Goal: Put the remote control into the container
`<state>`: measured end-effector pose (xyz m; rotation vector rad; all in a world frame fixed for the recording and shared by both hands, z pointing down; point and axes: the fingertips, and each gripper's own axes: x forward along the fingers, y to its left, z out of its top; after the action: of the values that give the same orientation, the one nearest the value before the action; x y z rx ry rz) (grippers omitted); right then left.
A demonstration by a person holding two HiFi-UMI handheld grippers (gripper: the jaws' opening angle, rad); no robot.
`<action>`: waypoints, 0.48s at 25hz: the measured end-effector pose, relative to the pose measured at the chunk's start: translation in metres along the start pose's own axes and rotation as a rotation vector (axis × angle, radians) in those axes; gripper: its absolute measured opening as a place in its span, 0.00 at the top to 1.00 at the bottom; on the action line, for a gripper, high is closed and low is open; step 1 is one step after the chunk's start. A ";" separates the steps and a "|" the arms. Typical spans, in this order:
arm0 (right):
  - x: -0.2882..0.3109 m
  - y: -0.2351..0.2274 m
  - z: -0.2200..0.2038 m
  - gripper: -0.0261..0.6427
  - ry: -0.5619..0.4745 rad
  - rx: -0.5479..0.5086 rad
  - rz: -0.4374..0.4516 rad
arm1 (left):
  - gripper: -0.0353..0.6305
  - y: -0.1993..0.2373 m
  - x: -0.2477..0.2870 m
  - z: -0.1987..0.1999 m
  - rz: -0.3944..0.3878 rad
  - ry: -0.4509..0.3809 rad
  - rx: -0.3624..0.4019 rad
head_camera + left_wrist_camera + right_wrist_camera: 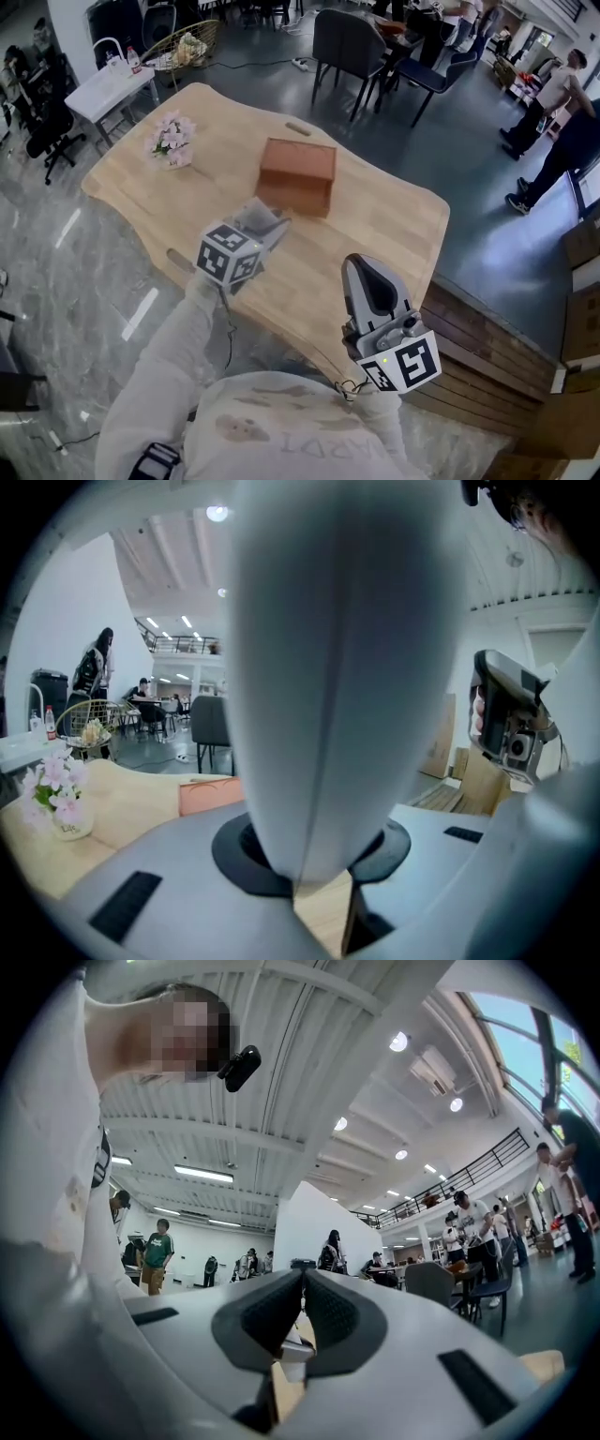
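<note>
The remote control is a long pale grey body. It stands up between the jaws of my left gripper, which is shut on its lower end, and it fills the middle of the left gripper view. In the head view my left gripper hovers over the wooden table, just in front of the container, a brown box that shows beyond the remote as the container. My right gripper is held up near the table's near edge. Its jaws are shut with nothing between them, as my right gripper shows.
A small pot of pink flowers stands at the table's left end. Behind the table are grey chairs, a white side table and people. Wooden slats lie to the right, and the floor is marble.
</note>
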<state>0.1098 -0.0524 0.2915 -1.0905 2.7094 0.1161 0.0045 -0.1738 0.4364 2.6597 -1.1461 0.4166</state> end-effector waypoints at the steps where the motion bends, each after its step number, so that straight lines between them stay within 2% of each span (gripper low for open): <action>1: 0.000 -0.006 -0.002 0.93 -0.001 0.001 0.003 | 0.79 0.005 0.008 -0.002 0.010 0.010 -0.004; 4: 0.002 -0.021 -0.004 0.94 -0.010 0.019 -0.001 | 0.79 0.018 0.026 -0.005 0.034 0.052 -0.003; 12: 0.020 -0.041 -0.008 0.93 -0.007 0.027 -0.033 | 0.79 0.059 0.073 -0.007 0.051 0.198 0.104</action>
<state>0.1232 -0.0963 0.2946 -1.1243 2.6781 0.0778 0.0080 -0.2609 0.4728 2.6072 -1.1625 0.7499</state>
